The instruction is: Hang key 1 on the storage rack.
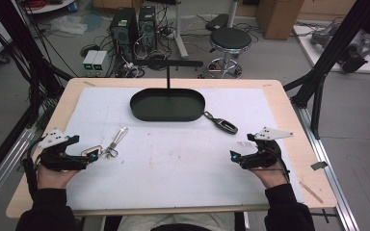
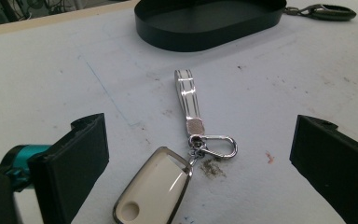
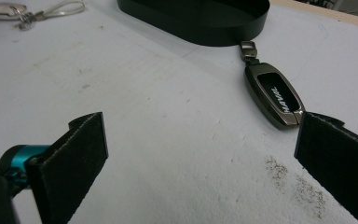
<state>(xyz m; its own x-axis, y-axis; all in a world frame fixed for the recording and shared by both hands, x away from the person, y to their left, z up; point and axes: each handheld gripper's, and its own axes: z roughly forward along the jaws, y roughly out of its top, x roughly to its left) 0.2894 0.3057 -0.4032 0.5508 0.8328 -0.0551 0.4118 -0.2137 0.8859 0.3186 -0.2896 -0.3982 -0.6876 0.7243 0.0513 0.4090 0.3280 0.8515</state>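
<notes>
The left tool (image 1: 92, 155), spread wide, sits just short of the cream key fob (image 2: 151, 193) lying on the bench (image 1: 173, 159); closing on its loose strap (image 2: 187, 95) could drag rather than lift it. The right tool (image 1: 234, 155), also spread, is near the dark key fob (image 3: 275, 98) beside the black tray (image 1: 167, 104), and could nudge it away.

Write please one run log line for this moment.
left gripper: open, over white key fob | right gripper: open, empty | dark key fob: on mat beside black tray | tray: empty
</notes>
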